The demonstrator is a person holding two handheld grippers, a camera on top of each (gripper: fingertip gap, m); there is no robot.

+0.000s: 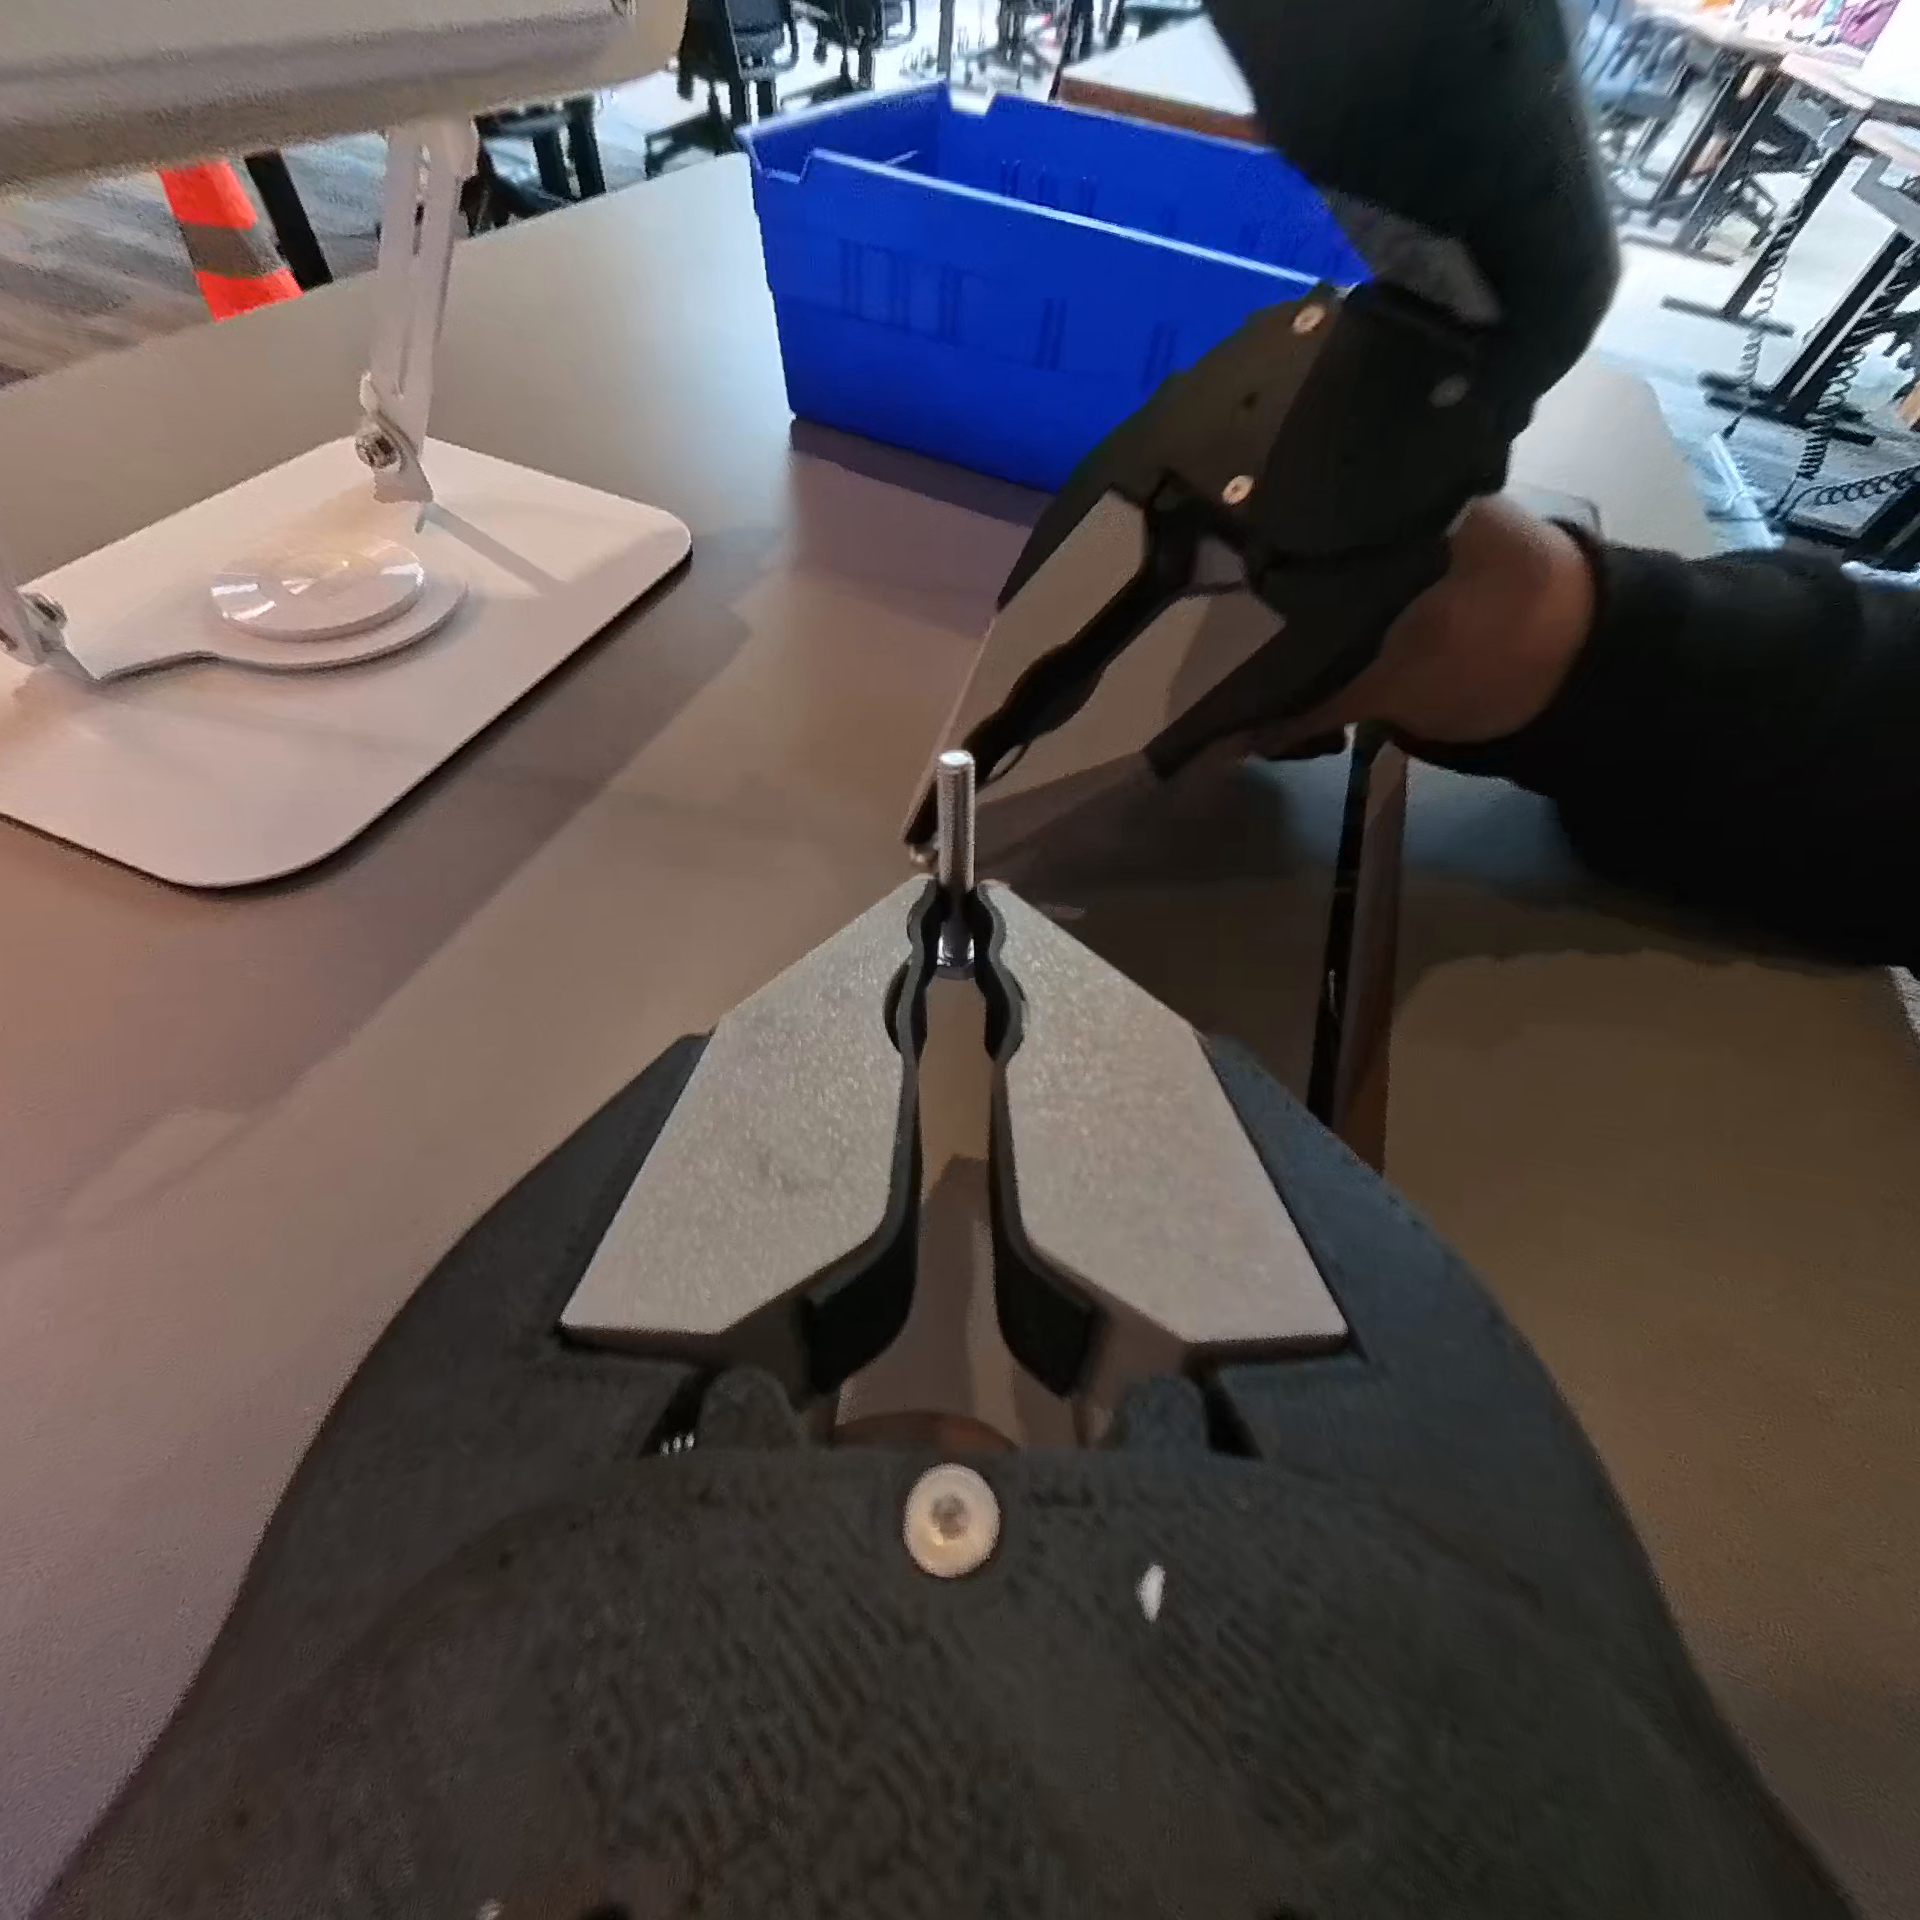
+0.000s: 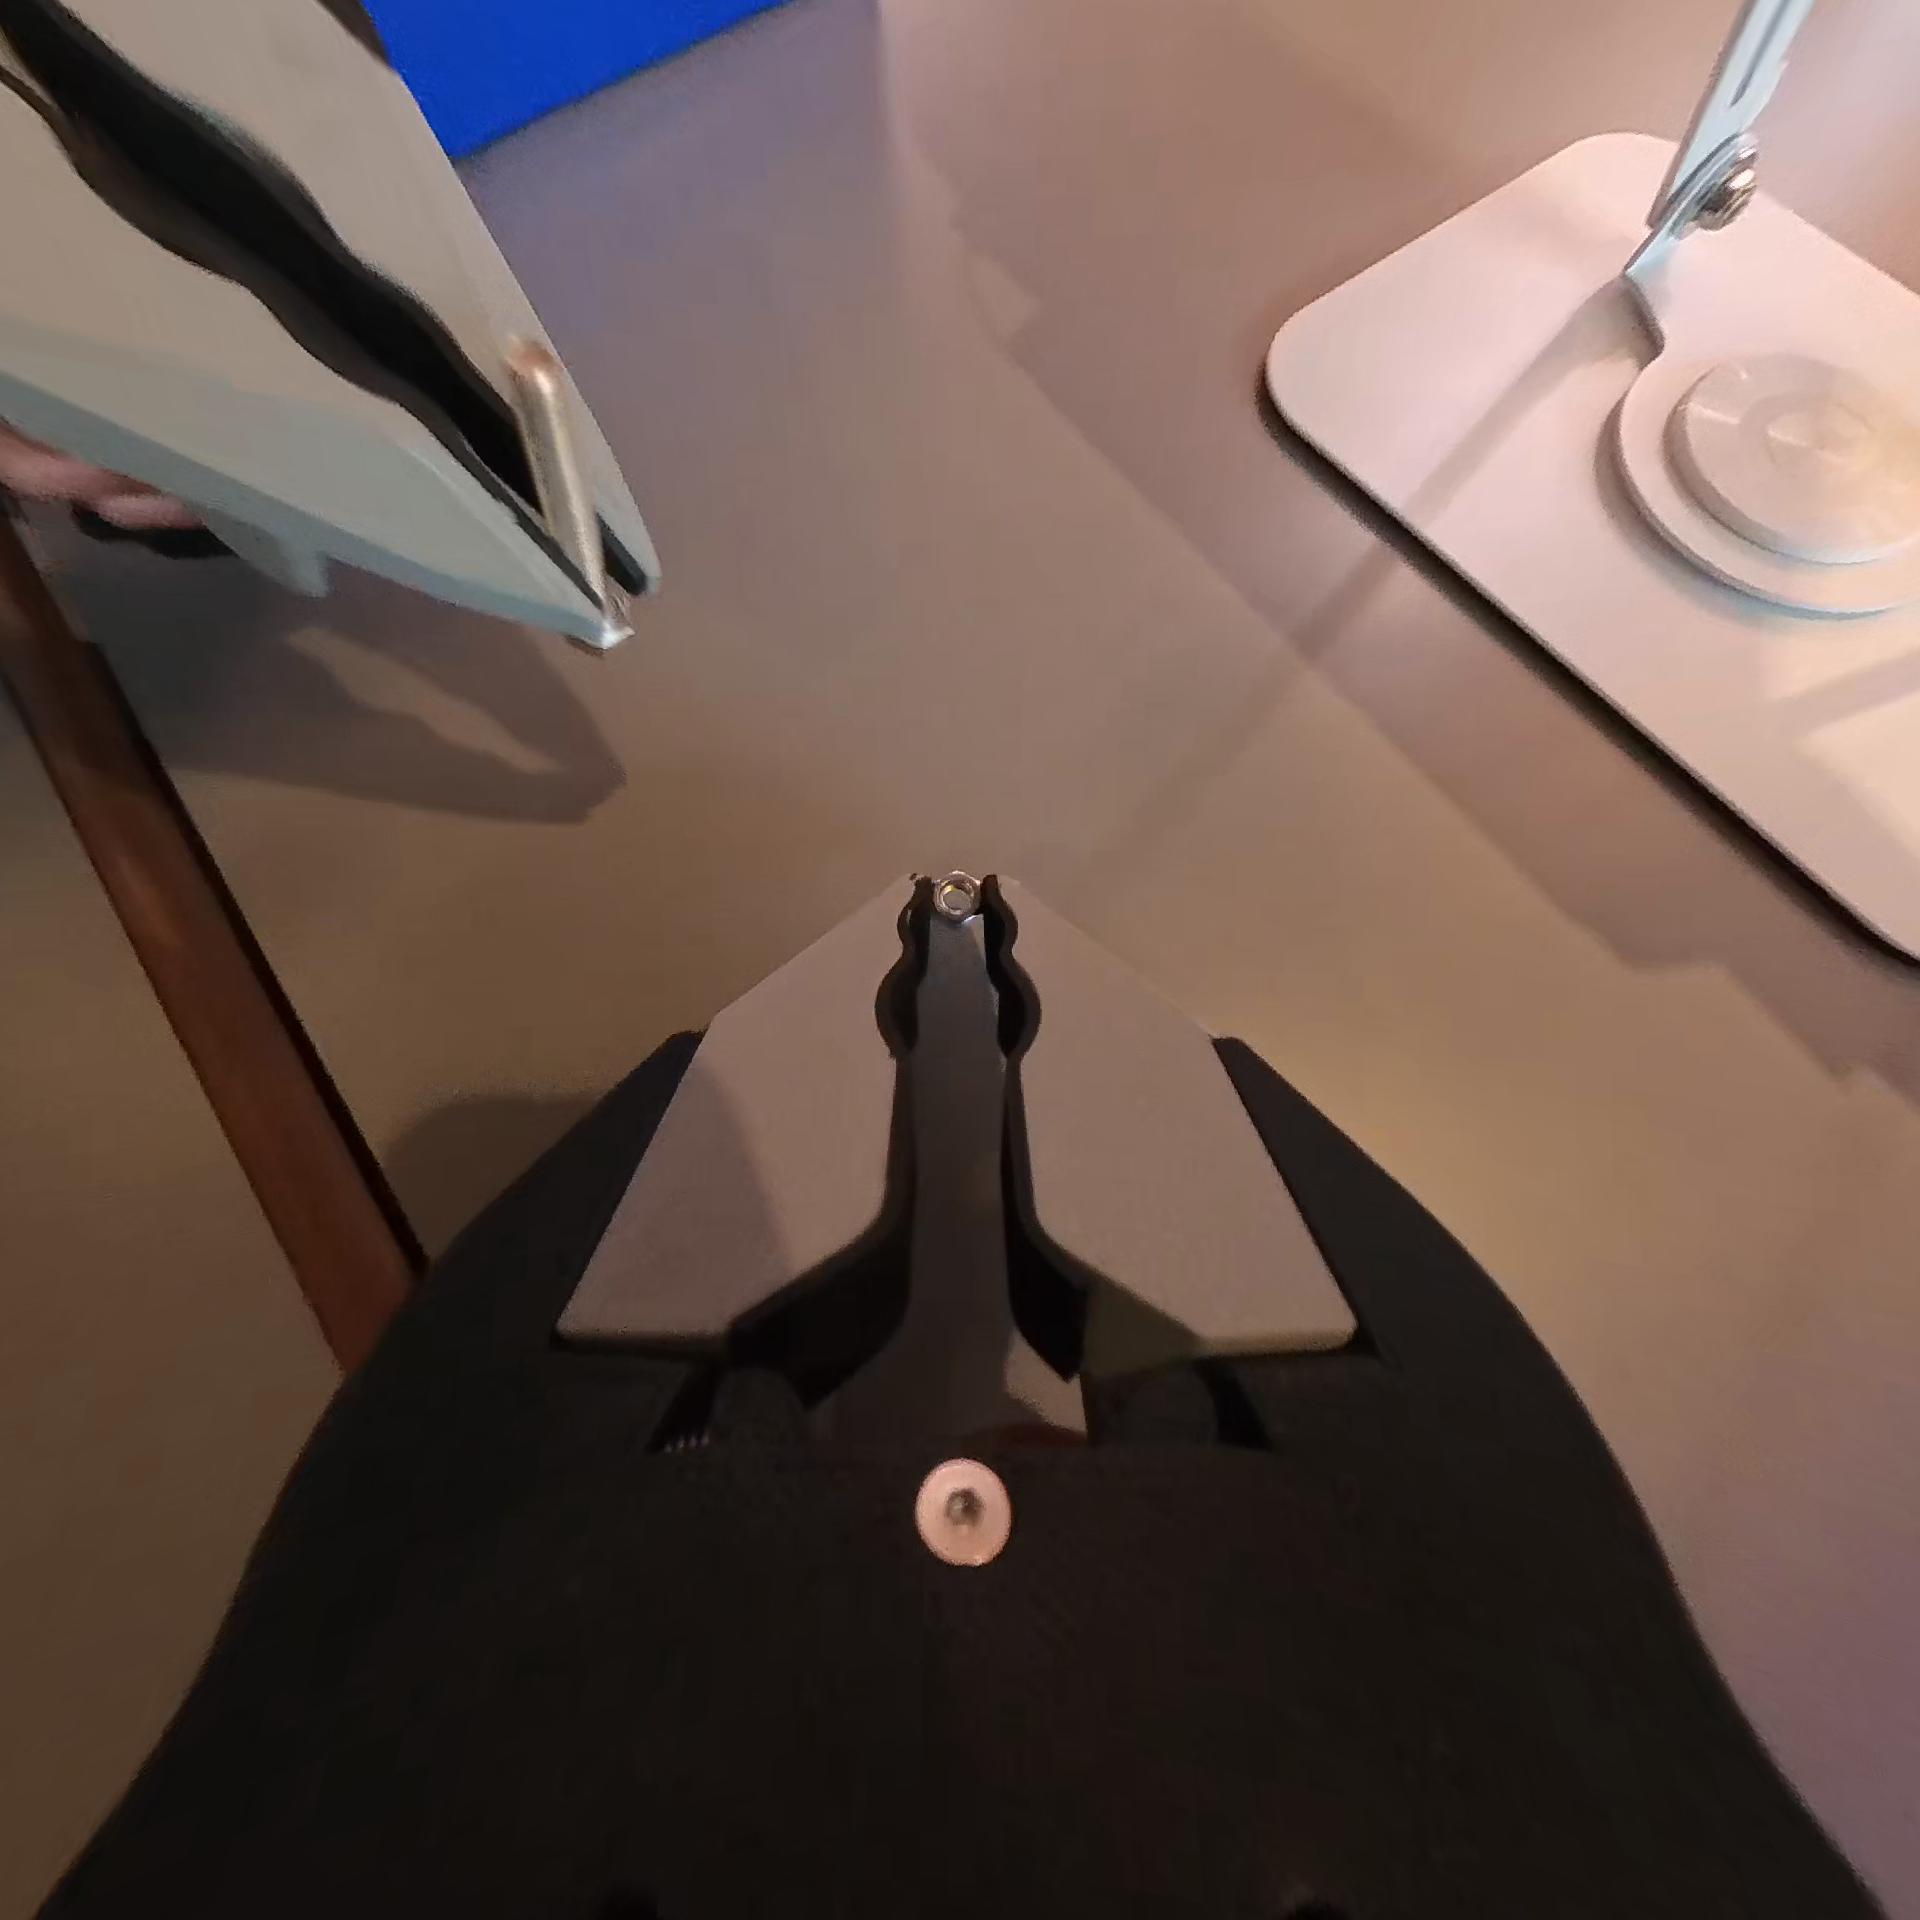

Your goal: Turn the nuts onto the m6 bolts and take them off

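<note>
Above the counter (image 1: pixel 312 1039), left claw (image 1: pixel 954 902) pinches a bolt (image 1: pixel 952 821), head hidden between its fingers; right claw (image 2: pixel 954 894) pinches a nut (image 2: pixel 953 896), partly concealed, blurred.

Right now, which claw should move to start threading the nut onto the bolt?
The right claw, probably. It pinches the small silver hex nut at its very tips, free to travel and twist. The left claw is shut on the upright silver threaded bolt, so it is better kept steady as the anchor.

A grey-brown table (image 1: pixel 520 987) carries a white stand (image 1: pixel 312 665) and blue bin (image 1: pixel 997 312); desks behind.
</note>
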